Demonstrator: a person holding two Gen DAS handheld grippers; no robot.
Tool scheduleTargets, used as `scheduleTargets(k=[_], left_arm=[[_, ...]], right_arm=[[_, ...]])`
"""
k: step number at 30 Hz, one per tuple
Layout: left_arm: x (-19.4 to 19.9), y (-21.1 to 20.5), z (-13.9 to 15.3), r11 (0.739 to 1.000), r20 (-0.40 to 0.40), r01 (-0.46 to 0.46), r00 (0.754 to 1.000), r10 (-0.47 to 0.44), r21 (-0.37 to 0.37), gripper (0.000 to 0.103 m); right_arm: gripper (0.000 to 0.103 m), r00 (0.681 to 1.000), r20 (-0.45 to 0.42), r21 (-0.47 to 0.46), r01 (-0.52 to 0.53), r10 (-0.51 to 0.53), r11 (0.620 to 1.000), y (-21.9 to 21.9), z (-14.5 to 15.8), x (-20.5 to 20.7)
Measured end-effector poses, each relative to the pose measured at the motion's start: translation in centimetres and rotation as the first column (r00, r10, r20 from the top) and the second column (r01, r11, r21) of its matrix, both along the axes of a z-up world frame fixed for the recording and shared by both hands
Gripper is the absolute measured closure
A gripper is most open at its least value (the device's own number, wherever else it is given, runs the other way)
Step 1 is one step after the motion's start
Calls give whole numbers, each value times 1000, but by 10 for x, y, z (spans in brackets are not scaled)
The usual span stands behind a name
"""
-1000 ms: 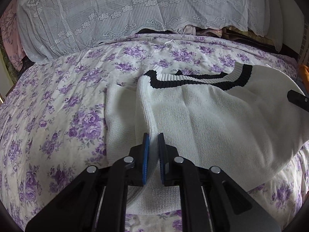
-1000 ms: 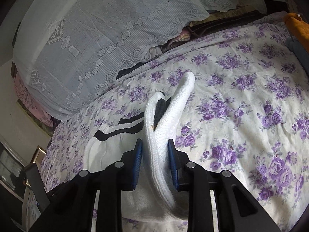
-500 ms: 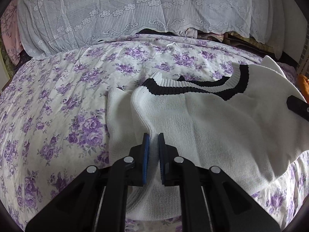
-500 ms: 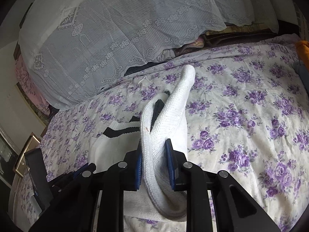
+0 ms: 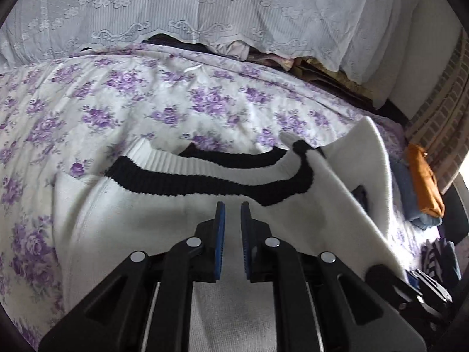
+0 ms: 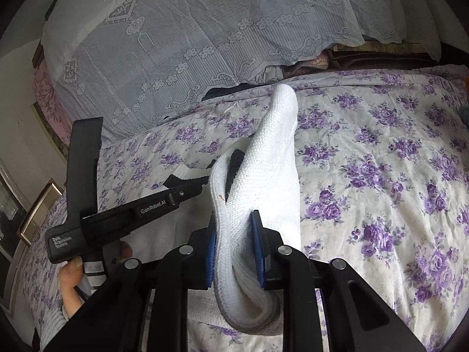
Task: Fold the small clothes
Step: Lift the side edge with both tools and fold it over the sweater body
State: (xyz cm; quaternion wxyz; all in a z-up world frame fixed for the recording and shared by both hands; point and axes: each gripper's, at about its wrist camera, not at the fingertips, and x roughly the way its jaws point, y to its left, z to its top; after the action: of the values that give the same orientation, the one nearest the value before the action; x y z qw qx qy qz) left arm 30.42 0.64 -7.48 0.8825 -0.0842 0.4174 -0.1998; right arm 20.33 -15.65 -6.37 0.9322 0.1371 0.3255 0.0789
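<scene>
Left gripper [image 5: 232,220]: nearly closed, a thin slit between the blue pads; the sweater's white knit lies under and around it, and whether any cloth is pinched cannot be told from the left wrist view.
Sweater [image 5: 164,223]: a small white knit with a black-banded collar [image 5: 205,182], spread on the bed [image 5: 88,111]; the collar lies ahead of the left gripper, running left to right across its line of sight.
Raised edge [image 5: 369,170]: the sweater's right side lifts off the bed and climbs toward the right gripper.
Right gripper [image 6: 233,243]: clamped on a thick bunched fold of that white knit [image 6: 272,170], its jaws having narrowed a little on the cloth; the fold stands up and away along the fingers.
Who is nearer: in the right wrist view the left gripper's body [image 6: 129,214] sits just to the left, close beside the held fold, above the flat cloth.
Next move, as a judgement: the lifted side looks set to be carried leftward across the body, so the fold line should run from hem toward collar.
</scene>
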Motion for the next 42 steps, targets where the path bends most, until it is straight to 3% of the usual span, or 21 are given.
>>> scheduleTargets(k=[2, 4, 6, 8, 9, 12, 14, 15, 18, 21, 25, 29, 31, 34, 36, 39, 42], left_arm=[[-2, 3, 8, 998, -5, 32, 999, -32, -52, 94], [-3, -1, 16, 996, -1, 44, 999, -44, -82, 87], [-3, -19, 23, 999, 3, 52, 999, -52, 8, 48], [-1, -49, 29, 981, 23, 65, 997, -71, 181, 41], [0, -58, 33, 973, 33, 77, 996, -86, 218, 41], [12, -78, 45, 968, 0, 138, 990, -141, 211, 38], [19, -99, 39, 932, -33, 163, 986, -162, 324, 33], [21, -104, 36, 919, -35, 150, 988, -148, 364, 33], [23, -106, 31, 924, -78, 162, 987, -144, 345, 33], [31, -102, 24, 913, -76, 90, 995, -64, 397, 33], [28, -86, 28, 956, -123, 87, 991, -55, 278, 33], [19, -110, 30, 917, -83, 120, 992, -95, 379, 33], [16, -113, 36, 928, -93, 138, 989, -112, 346, 33], [5, -109, 54, 953, -46, 161, 987, -154, 257, 31], [0, -111, 59, 949, -17, 176, 984, -177, 262, 20], [4, -116, 46, 934, -61, 217, 976, -208, 285, 19], [14, -113, 23, 935, -142, 247, 966, -217, 255, 23]], right_arm=[[81, 1000, 2, 1, -12, 12, 1000, 1, -2, 1], [81, 999, 1, -23, -34, 34, 999, 7, -5, 2], [81, 999, 7, -53, -51, 52, 997, 13, -8, 2], [81, 999, 11, -67, -49, 50, 997, 15, -10, 1], [81, 999, 9, -76, -48, 49, 996, 14, -11, 1], [81, 998, -1, -78, -60, 60, 995, 12, -16, 1], [81, 998, -6, -64, -67, 66, 996, 10, -18, 2], [81, 997, -7, -63, -72, 72, 995, 10, -19, 2], [81, 997, -5, -65, -80, 80, 995, 9, -20, 2], [81, 996, -6, -54, -87, 87, 995, 6, -20, 1], [81, 996, -5, -46, -91, 91, 995, 5, -21, 2], [80, 996, -10, -64, -91, 91, 994, 9, -22, 2], [80, 996, -9, -55, -94, 94, 994, 7, -22, 2], [81, 995, -10, -33, -97, 97, 995, 5, -22, 3], [80, 995, -11, -29, -100, 100, 995, 6, -23, 3], [80, 995, -11, -30, -104, 103, 994, 6, -23, 3], [80, 994, -15, -26, -105, 105, 994, 5, -24, 4]])
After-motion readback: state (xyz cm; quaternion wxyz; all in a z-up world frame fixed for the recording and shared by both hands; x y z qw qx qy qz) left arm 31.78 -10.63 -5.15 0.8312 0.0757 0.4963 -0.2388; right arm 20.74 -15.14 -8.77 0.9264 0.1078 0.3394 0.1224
